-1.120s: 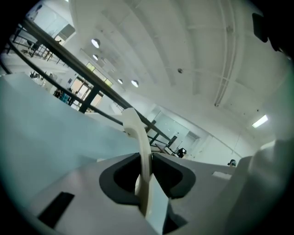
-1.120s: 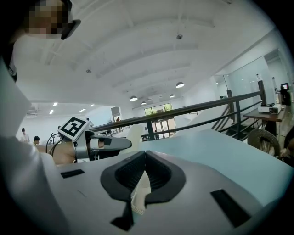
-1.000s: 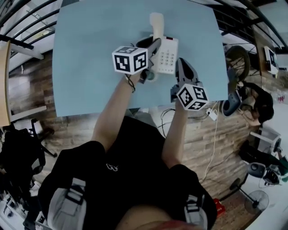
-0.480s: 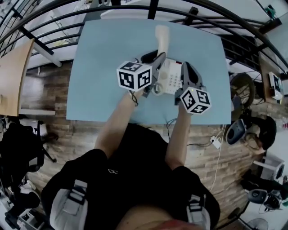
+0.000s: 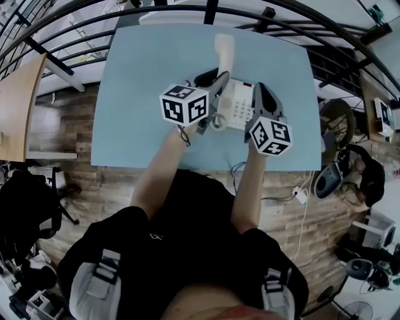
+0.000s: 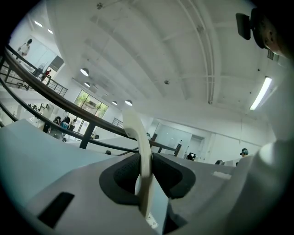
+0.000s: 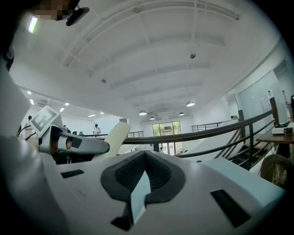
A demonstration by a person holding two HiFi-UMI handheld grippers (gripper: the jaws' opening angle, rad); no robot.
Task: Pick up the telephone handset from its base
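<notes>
The cream telephone handset [image 5: 224, 49] is clamped between the pads of my left gripper [image 5: 217, 80] and sticks out beyond them over the table. In the left gripper view the handset [image 6: 136, 133] stands upright between the two dark pads, so my left gripper [image 6: 143, 160] is shut on it. The white base [image 5: 239, 106] with its keypad lies on the light blue table [image 5: 144, 94] just right of that gripper. My right gripper [image 5: 258, 90] hovers over the base's right side. Its pads meet with nothing between them, and in the right gripper view my right gripper [image 7: 144, 158] has the handset [image 7: 115, 135] to its left.
A dark metal railing [image 5: 75, 19] runs round the far side of the table. Wooden floor [image 5: 294, 175] lies at the table's near edge, with a cable and a power strip [image 5: 300, 195] on it. Chairs and bags [image 5: 350, 169] stand on the right.
Both grippers have risen above the table, and the handset has gone up with the left one. Over the last half second nothing has moved.
</notes>
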